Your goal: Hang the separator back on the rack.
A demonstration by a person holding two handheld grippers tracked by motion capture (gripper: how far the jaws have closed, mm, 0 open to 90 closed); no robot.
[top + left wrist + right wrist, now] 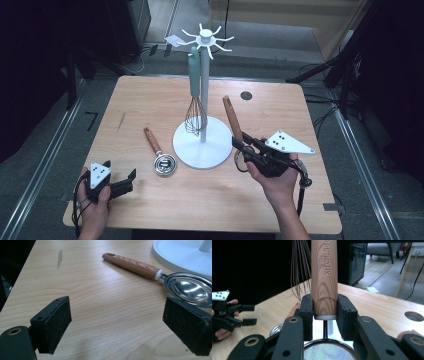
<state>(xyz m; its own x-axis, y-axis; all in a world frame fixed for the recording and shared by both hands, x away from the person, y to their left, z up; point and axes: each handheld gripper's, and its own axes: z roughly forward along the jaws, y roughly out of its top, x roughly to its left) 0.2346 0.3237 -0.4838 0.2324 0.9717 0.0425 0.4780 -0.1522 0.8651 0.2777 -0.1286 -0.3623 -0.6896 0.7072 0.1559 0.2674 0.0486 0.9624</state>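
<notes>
High view: my right gripper [245, 146] clamps a wooden-handled strainer [233, 120] low on the handle, lifted beside the stand [202, 142], near the whisk [195, 117]. Risk: handle catches whisk wires or a hook, knocking the stand.

Left gripper view: left gripper [117, 327] open, empty, near the egg separator [186, 288]; a stray nudge could shift it. No writing.

Right gripper view: jaws tight on handle; embossed "KITCHEN TO…" [327, 257], rest cut off. Low grip could let it pivot.

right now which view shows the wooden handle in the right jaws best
The right gripper view: the wooden handle stands upright, close up, clamped between the right gripper pads, lettering readable. The high view shows it small and slanted. The left gripper view shows a different handle lying on the table.
</notes>
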